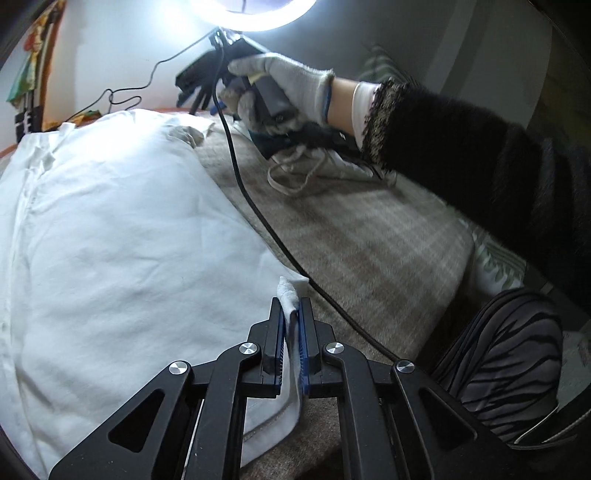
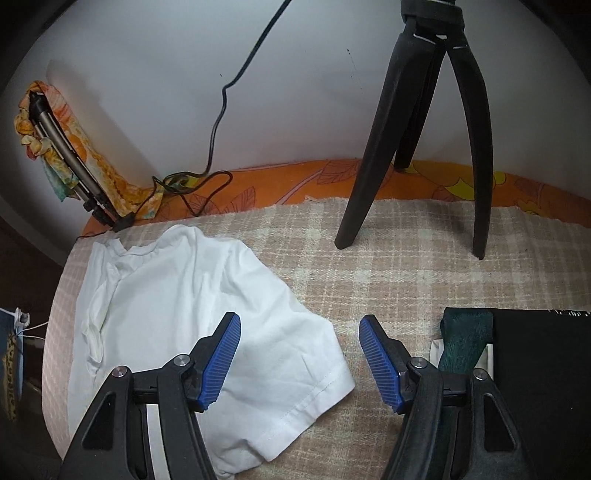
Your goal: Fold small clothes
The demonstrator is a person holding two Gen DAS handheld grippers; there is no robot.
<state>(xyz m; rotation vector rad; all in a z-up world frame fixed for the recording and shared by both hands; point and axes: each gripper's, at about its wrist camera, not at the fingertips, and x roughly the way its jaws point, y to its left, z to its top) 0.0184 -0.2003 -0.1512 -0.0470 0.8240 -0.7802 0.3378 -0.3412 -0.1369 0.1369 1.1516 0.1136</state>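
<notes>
A small white T-shirt point(image 1: 129, 240) lies spread on a plaid blanket point(image 1: 369, 240). In the left wrist view my left gripper point(image 1: 291, 308) is shut on a bunched corner of its hem, with white cloth squeezed between the blue pads. The right wrist view shows the same T-shirt point(image 2: 177, 295) with its collar at the far left and a sleeve reaching toward the right. My right gripper point(image 2: 299, 319) hovers open over that sleeve's edge, with nothing between its blue pads point(image 2: 221, 362). A gloved hand point(image 1: 291, 85) holds the right gripper at the far end of the shirt.
Black tripod legs point(image 2: 373, 147) stand at the blanket's far edge, under a ring light point(image 1: 258, 11). A black cable point(image 1: 258, 218) crosses the blanket beside the shirt. Dark folded clothes point(image 2: 535, 369) lie to the right. An orange sheet point(image 2: 295, 177) meets the wall behind.
</notes>
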